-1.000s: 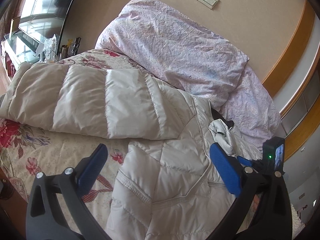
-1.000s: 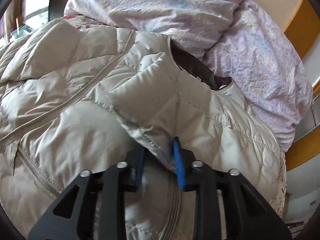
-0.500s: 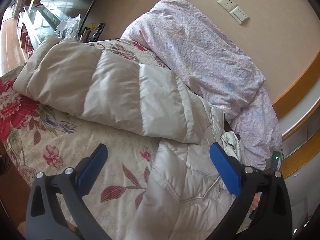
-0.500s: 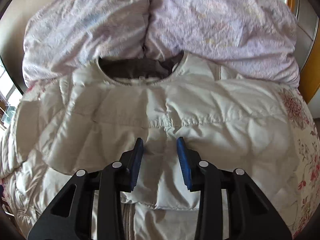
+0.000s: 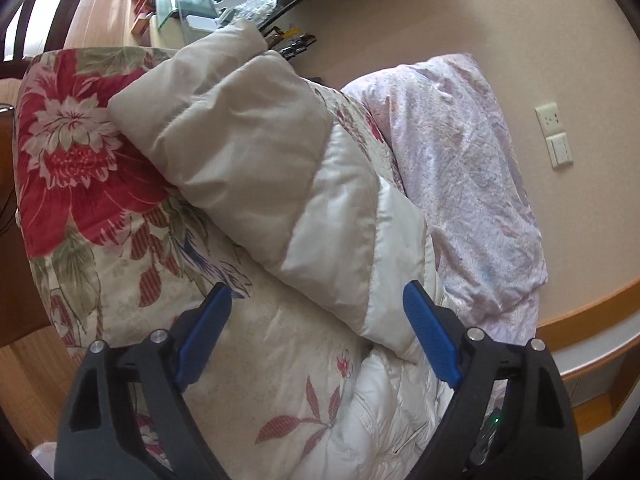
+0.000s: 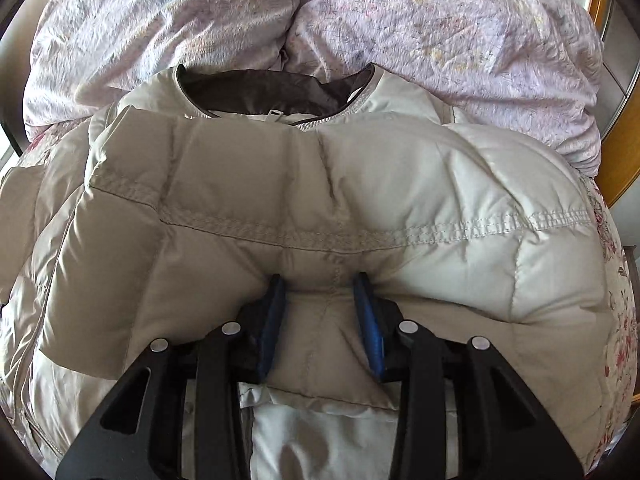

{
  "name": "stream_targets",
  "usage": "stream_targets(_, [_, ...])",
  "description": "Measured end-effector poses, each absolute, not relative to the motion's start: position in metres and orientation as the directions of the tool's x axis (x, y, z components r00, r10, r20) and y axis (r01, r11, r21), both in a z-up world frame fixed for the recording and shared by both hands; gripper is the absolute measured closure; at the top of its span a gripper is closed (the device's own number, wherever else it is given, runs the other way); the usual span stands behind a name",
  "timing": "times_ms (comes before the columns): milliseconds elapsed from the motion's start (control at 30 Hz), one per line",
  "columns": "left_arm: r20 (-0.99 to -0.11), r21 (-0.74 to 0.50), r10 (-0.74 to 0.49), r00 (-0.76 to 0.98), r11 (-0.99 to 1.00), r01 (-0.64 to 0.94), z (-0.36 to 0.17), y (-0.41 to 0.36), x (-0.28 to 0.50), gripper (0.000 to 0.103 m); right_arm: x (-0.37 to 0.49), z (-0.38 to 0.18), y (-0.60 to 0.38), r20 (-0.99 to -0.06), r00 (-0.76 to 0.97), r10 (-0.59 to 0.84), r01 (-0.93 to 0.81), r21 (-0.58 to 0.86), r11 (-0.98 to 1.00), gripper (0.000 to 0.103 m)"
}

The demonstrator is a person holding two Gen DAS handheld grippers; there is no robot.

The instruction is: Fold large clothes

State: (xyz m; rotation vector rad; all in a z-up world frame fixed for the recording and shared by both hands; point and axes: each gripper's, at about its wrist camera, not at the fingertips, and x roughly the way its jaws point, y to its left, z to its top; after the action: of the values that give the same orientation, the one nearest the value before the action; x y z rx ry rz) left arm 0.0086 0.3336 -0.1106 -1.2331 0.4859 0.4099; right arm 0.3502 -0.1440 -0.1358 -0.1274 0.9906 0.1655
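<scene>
**Two views of one jacket on the bed**

The left wrist view alone shows the jacket's sleeve [image 5: 256,168] stretched toward 11 o'clock over the floral bedspread [image 5: 80,184]. The left gripper [image 5: 316,336] is closing, its pads clear of the fabric.

The right wrist view alone shows the jacket [image 6: 320,200] with its collar [image 6: 272,92] at 12 o'clock, against the quilt [image 6: 440,20]. The right gripper [image 6: 320,308] pinches a folded sleeve.
</scene>
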Motion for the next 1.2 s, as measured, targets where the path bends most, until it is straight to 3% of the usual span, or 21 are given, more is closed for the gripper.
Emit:
stream_targets(400, [-0.537,-0.821,0.126,0.834,0.152,-0.551,-0.121,0.366,0.017,0.046,0.348,-0.134,-0.146,-0.833,0.543,0.105,-0.193,-0.002,0.981,0.064])
stream_targets(600, [-0.516,-0.843,0.143,0.845,0.09,-0.53,-0.13,0.38,0.008,0.071,0.348,-0.133,-0.145,-0.832,0.545,0.106,-0.193,-0.001,0.981,0.064])
stream_targets(667, [-0.526,-0.835,0.146,0.838,0.102,-0.541,-0.131,0.383,0.01,0.088,0.348,-0.133,-0.145,-0.832,0.545,0.107,-0.194,-0.001,0.981,0.064])
stream_targets(733, [-0.526,-0.829,0.148,0.837,0.128,-0.544,-0.127,0.385,0.014,0.093,0.348,-0.133,-0.145,-0.831,0.547,0.106,-0.196,-0.004,0.981,0.064])
stream_targets(1033, [-0.474,-0.753,0.208,0.855,0.408,-0.517,-0.038,0.367,0.046,0.096,0.347,-0.134,-0.141,-0.827,0.555,0.093,-0.21,-0.031,0.977,0.064])
stream_targets(1200, [-0.384,-0.69,0.163,0.909,0.604,-0.4,0.028,0.322,0.081,0.096,0.342,-0.136,-0.127,-0.807,0.59,0.009,-0.225,-0.153,0.962,0.064])
